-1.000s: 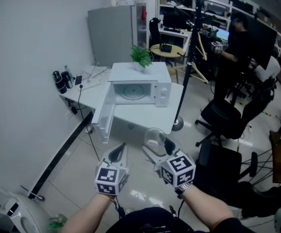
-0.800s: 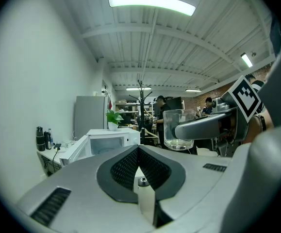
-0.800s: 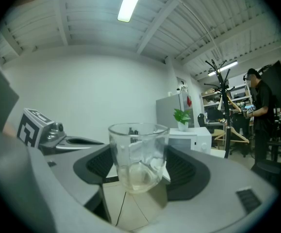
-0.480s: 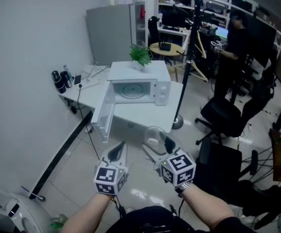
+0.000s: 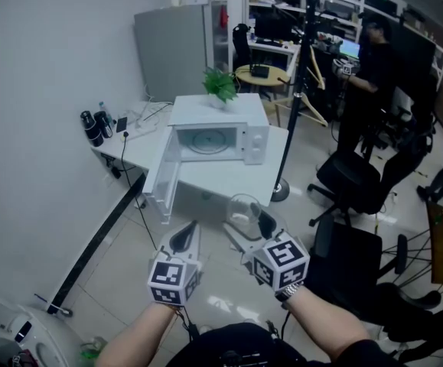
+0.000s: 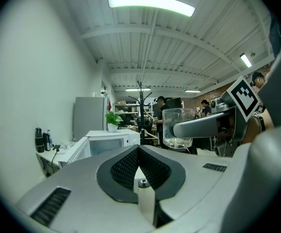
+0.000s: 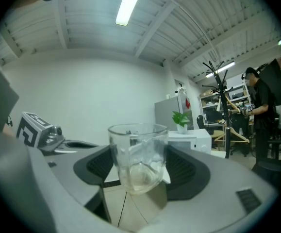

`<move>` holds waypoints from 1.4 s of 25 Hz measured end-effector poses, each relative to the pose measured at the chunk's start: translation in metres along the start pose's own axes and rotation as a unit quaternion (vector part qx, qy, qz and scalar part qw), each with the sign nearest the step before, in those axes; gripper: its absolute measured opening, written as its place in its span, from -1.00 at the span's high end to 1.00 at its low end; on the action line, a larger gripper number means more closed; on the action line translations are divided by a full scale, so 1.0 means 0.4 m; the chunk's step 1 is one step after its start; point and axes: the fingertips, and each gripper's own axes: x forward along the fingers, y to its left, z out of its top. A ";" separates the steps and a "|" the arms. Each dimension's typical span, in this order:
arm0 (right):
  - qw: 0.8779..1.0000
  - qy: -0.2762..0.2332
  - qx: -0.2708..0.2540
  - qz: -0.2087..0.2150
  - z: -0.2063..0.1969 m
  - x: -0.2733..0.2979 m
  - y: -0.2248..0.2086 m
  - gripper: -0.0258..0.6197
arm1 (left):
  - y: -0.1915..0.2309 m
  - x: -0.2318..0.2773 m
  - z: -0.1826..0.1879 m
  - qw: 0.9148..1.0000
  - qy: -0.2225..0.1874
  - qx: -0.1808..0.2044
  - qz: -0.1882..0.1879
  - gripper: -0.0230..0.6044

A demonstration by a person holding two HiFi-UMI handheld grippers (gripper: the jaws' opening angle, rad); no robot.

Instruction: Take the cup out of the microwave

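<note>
A clear glass cup [image 7: 138, 157] stands upright between the jaws of my right gripper [image 5: 245, 224], which is shut on it. The cup [image 5: 244, 209] is held in the air over the floor, well short of the white microwave [image 5: 219, 134]. The microwave's door [image 5: 164, 182] hangs wide open and its chamber is empty. My left gripper [image 5: 184, 238] hovers beside the right one, shut with nothing between its jaws. In the left gripper view the cup [image 6: 177, 127] shows to the right, clamped by a grey right gripper finger [image 6: 203, 125].
The microwave sits on a white table [image 5: 213, 176] with a potted plant [image 5: 220, 88] on top. Dark bottles [image 5: 93, 128] stand at the table's far left. A tripod pole [image 5: 293, 105] rises right of the table, beside a black office chair [image 5: 353, 187]. A person [image 5: 370, 82] stands at the back.
</note>
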 end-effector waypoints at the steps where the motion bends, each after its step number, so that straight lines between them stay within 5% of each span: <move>1: 1.000 -0.001 0.000 0.000 0.002 0.001 -0.001 -0.20 | 0.001 0.002 -0.002 1.000 0.000 0.001 0.000 0.93; 35: 1.000 -0.008 0.005 0.000 0.003 0.028 -0.019 -0.20 | 0.028 0.022 -0.016 1.000 0.004 0.003 0.007 0.93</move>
